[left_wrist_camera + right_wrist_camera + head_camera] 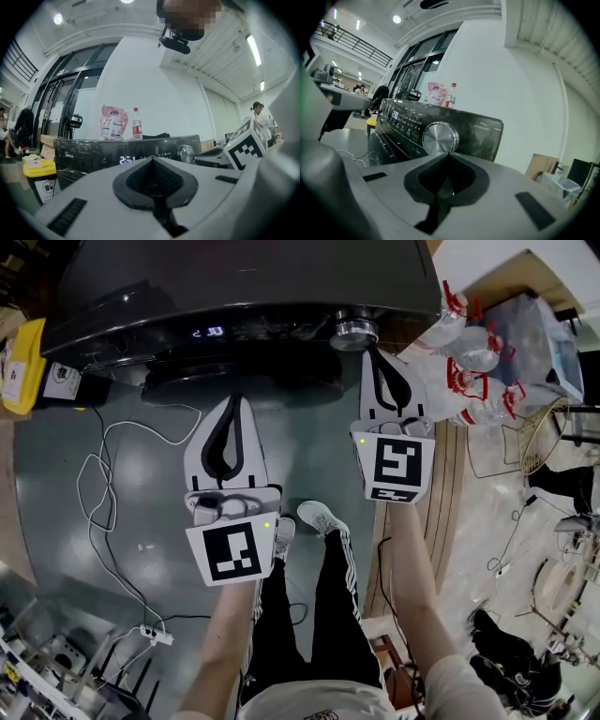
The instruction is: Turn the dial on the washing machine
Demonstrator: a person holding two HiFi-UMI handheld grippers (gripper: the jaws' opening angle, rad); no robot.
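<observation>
The dark washing machine (pixel 234 287) stands in front of me, its silver dial (pixel 354 331) at the right end of the control panel. My right gripper (pixel 373 353) is shut with nothing in it, its tips just short of the dial. In the right gripper view the dial (pixel 438 138) looms large directly beyond the shut tips (pixel 449 154). My left gripper (pixel 234 399) is also shut and empty. It hangs lower and to the left, apart from the machine. From the left gripper view the dial (pixel 186 153) and lit display (pixel 125 160) lie past the tips (pixel 151 159).
A yellow bin (pixel 23 367) stands left of the machine. White cables (pixel 103 484) and a power strip (pixel 155 636) lie on the floor. Plastic bottles (pixel 469 352) crowd the right. A detergent bag (pixel 112 123) and bottle (pixel 136 124) sit on the machine.
</observation>
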